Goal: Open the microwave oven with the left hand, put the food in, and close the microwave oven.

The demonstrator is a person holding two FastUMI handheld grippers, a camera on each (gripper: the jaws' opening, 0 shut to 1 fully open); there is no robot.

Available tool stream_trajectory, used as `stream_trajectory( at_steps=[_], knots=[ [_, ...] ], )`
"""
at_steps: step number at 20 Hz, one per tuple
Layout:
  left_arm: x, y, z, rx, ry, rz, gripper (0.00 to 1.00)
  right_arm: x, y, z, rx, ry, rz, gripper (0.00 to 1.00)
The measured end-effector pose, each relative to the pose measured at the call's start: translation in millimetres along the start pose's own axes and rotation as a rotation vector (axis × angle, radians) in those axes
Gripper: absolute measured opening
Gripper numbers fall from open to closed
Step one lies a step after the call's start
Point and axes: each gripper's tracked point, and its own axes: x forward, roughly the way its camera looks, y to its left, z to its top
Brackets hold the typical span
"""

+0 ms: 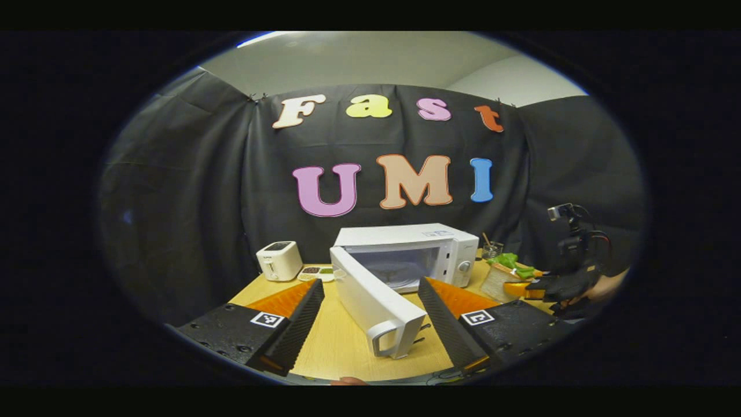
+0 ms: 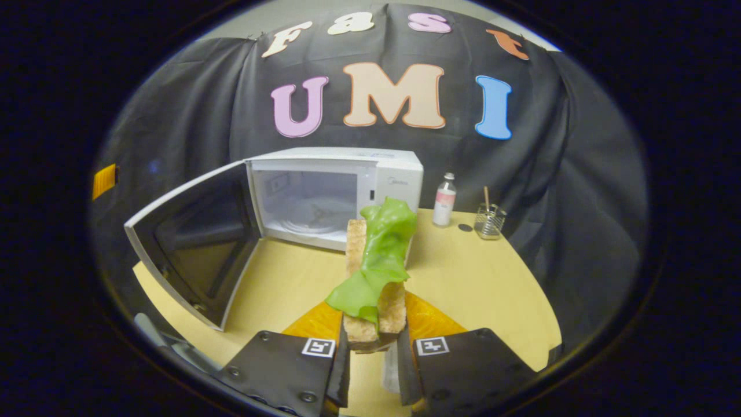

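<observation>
step: door is standing open, food is being carried toward the oven; insertion not yet done, judging by the empty cavity
microwave oven [image 2: 330, 194]: sitting mid-frame on the bench [image 2: 474, 278] in the right gripper view, cavity showing its turntable, nothing inside
door [image 1: 376, 298]: swinging out toward the lower centre of the left gripper view, handle [image 1: 385, 339] lying between the left gripper [image 1: 370, 324] fingers, not touched
left gripper fingers: spreading wide, holding nothing
right gripper [image 2: 373, 341]: fingers pressing narrow on the sandwich [image 2: 376, 272], bread with a green lettuce leaf draping over it, centre frame, in front of the cavity opening
right gripper from afar: showing at right edge of the left gripper view [image 1: 564, 284], beside the oven
next move: probably pushing the sandwich forward and left into the cavity, setting it on the turntable, letting go, backing out
after that: left gripper swinging the door shut
clutter: toaster [image 1: 279, 260], bottle [image 2: 444, 200], glass jar [image 2: 489, 222], all near the oven, out of the path
</observation>
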Motion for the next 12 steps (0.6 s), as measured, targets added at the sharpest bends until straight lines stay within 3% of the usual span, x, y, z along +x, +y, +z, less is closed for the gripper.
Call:
stream_trajectory(
  at_steps=[2,3,5,6,7,8,10,11,12],
  knots=[
    [1.6,3.5,0.7,-0.008,-0.007,0.004,0.95,12.4,21.2,9.8,0.044,0.001,0.035,0.36],
    [1.6,4.7,2.6,-0.012,-0.013,0.006,0.95,17.7,31.6,14.9,0.056,0.003,0.049,0.29],
    [4.0,9.2,3.5,-0.019,-0.017,0.014,0.95,31.8,48.7,21.8,0.093,0.012,0.075,0.29],
    [5.3,10.9,3.0,-0.026,-0.017,0.018,0.95,41.4,57.6,23.5,0.124,0.023,0.085,0.36],
    [5.8,11.6,4.1,-0.035,-0.021,0.020,0.95,50.7,64.2,26.0,0.158,0.033,0.092,0.36],
    [6.3,12.7,5.0,-0.042,-0.024,0.022,0.95,59.1,71.0,27.4,0.190,0.042,0.096,0.29],
    [7.6,16.5,5.4,-0.052,-0.026,0.026,0.95,79.0,83.1,32.4,0.268,0.058,0.100,0.29],
    [7.5,17.9,5.8,-0.053,-0.025,0.029,0.95,90.2,88.8,34.4,0.322,0.073,0.100,0.36],
    [7.0,20.5,6.5,-0.055,-0.028,0.030,0.95,99.9,95.1,35.5,0.381,0.084,0.100,0.36]
  ],
)
